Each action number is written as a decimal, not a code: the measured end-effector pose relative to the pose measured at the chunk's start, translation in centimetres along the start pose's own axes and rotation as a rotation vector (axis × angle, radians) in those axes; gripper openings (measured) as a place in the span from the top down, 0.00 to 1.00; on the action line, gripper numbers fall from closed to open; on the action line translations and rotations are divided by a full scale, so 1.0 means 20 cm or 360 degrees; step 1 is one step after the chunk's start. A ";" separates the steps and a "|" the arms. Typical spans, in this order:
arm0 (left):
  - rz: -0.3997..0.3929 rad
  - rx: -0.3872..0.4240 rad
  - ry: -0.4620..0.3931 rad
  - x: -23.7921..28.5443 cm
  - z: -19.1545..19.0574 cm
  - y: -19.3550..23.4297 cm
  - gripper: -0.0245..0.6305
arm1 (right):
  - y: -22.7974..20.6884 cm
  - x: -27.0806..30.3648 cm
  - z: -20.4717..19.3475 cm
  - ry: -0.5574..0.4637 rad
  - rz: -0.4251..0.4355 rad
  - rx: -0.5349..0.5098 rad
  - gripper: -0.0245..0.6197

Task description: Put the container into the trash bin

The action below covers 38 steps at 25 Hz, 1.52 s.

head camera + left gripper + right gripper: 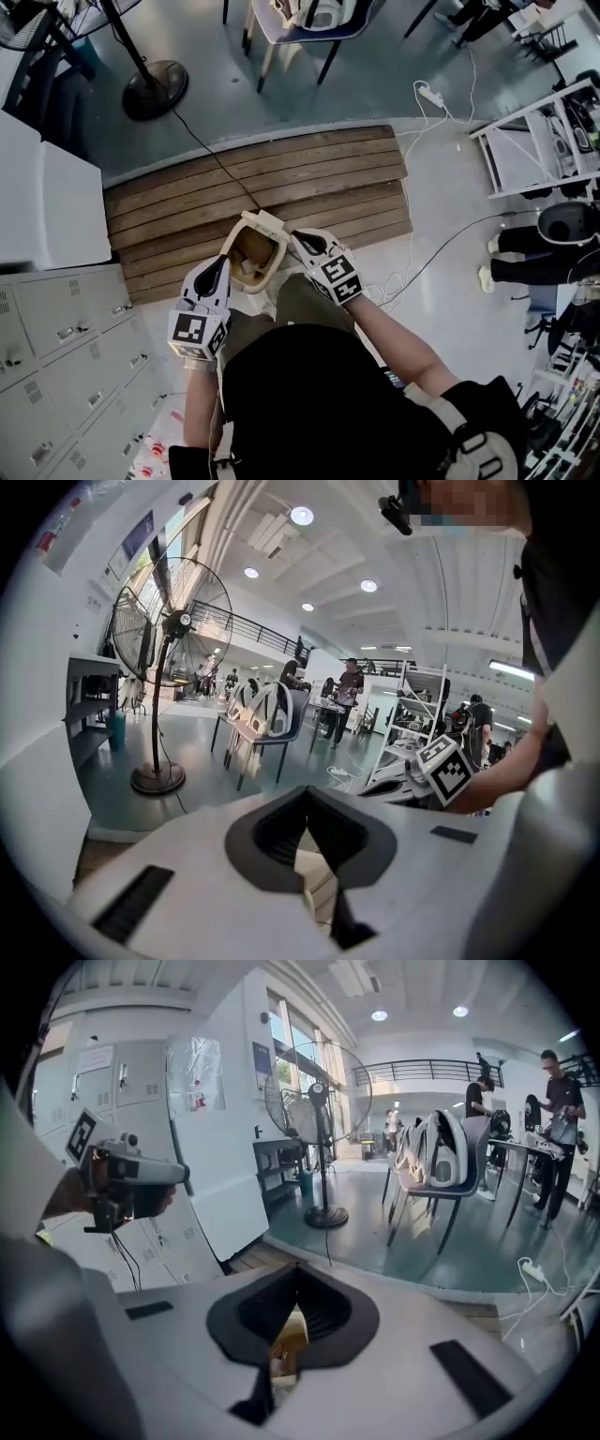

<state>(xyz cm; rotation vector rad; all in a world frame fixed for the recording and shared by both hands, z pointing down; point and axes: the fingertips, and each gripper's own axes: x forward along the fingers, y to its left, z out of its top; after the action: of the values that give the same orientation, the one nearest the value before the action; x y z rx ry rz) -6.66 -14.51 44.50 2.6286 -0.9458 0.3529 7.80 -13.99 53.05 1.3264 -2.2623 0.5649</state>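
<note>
In the head view a beige open container with brownish contents is held up in front of the person, above a wooden platform. My left gripper grips its left rim and my right gripper grips its right rim. In the left gripper view the pale rim of the container sits between the closed dark jaws. The right gripper view shows the container's beige wall pinched the same way. No trash bin can be made out in any view.
Grey lockers and a white cabinet stand at the left. A floor fan's base and a chair are beyond the platform. A white cable with a power strip, a rack and a seated person are at the right.
</note>
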 end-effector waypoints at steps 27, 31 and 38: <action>-0.0251 0.0223 -0.0253 0.21 0.59 -0.44 0.95 | -0.28 -0.88 0.52 -0.0557 -0.0235 -0.0065 0.94; -0.0286 0.0260 -0.0285 0.21 0.63 -0.49 0.95 | -0.29 -0.96 0.57 -0.0612 -0.0266 -0.0108 0.94; -0.0325 0.0290 -0.0300 0.24 0.69 -0.55 0.95 | -0.30 -1.01 0.60 -0.0649 -0.0296 -0.0158 0.94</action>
<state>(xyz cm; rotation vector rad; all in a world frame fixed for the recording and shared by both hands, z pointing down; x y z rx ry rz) 5.69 -14.44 31.00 2.9349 -0.7194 0.1489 19.74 -9.16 32.47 1.7009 -2.4008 0.1212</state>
